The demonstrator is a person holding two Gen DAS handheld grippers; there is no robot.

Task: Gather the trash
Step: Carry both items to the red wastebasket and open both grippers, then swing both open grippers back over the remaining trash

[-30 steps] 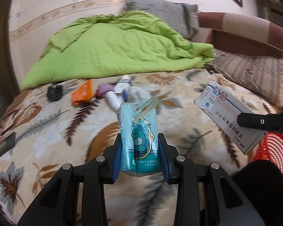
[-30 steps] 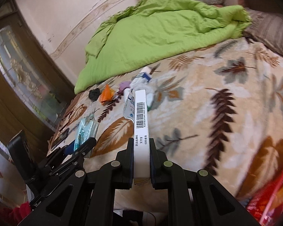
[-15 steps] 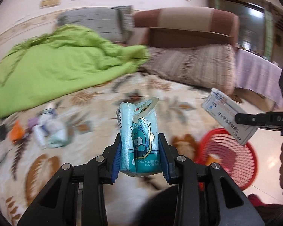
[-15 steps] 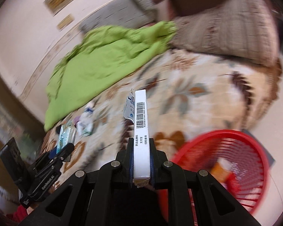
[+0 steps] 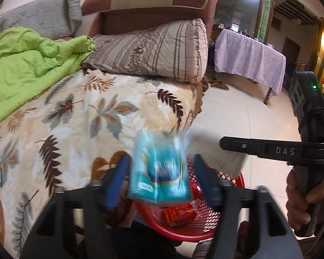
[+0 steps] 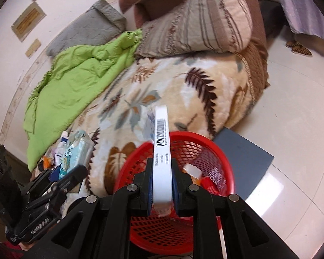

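Note:
My left gripper [image 5: 162, 179] is open, its blue pads apart. The teal wipes packet [image 5: 159, 172] is blurred between them, touching neither, over the red mesh basket [image 5: 222, 222]. My right gripper [image 6: 161, 185] is shut on a white medicine box [image 6: 161, 149], held edge-on with its barcode up, above the red basket [image 6: 205, 149]. The box shows blurred in the left wrist view [image 5: 218, 159]. The basket stands on the floor by the bed's corner and holds a red box [image 5: 179, 214] and other scraps.
The leaf-print blanket [image 5: 92, 116] covers the bed, with a green quilt [image 5: 23, 64] and striped pillow [image 5: 153, 49] behind. Several small trash items [image 6: 60, 149] lie on the bed at left. A grey board [image 6: 244, 153] lies beside the basket. A covered table [image 5: 248, 58] stands across the tiled floor.
Both grippers have swung right from the bed to above the red basket. My left gripper has opened and the teal packet is slipping out. The right still holds the box.

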